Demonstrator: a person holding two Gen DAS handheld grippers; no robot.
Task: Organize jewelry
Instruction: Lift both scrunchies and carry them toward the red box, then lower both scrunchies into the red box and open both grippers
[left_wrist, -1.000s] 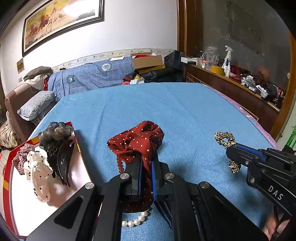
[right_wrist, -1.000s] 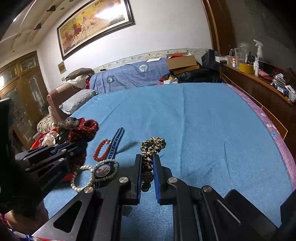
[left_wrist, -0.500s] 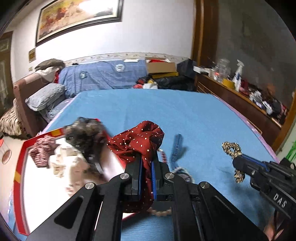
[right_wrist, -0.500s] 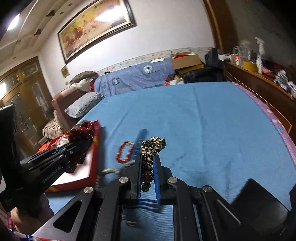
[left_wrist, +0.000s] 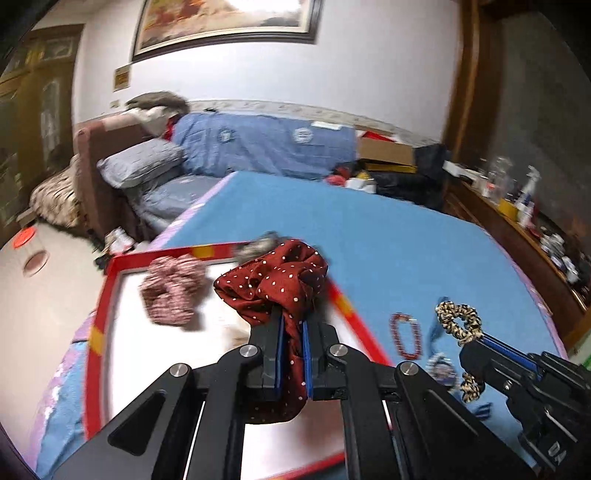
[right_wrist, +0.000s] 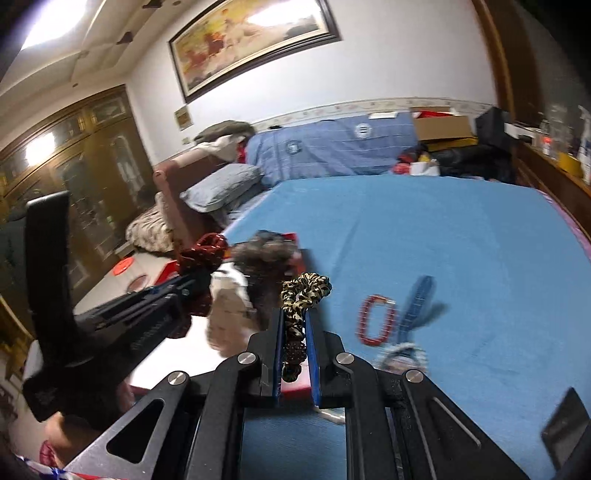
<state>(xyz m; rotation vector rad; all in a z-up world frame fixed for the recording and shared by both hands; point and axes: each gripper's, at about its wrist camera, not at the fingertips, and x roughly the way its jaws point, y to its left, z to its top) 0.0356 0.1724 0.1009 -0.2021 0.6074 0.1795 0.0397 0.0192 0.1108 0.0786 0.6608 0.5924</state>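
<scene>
Viewing, left wrist: my left gripper (left_wrist: 291, 343) is clamped on the red polka-dot scrunchie (left_wrist: 275, 280), held above the red-rimmed tray (left_wrist: 110, 291) at frame centre.
Already in tray: a checked scrunchie (left_wrist: 171, 293) lies at centre left; other pieces behind my load are blurred.
Left outside: a red bead bracelet (left_wrist: 406, 336) lies on the blue cloth (left_wrist: 388, 251), lower right.
Viewing, right wrist: my right gripper (right_wrist: 295, 343) is closed on the leopard scrunchie (right_wrist: 304, 291), at frame centre, near the tray's right edge.
Progress: I judge sorting partly done; both held scrunchies await release, and the bracelet plus blurred items beside it remain.
Room: a framed painting (right_wrist: 251, 40) hangs at the top; a blue-covered sofa (right_wrist: 332, 147) is mid-frame, a wooden cabinet (right_wrist: 74, 166) at left.
</scene>
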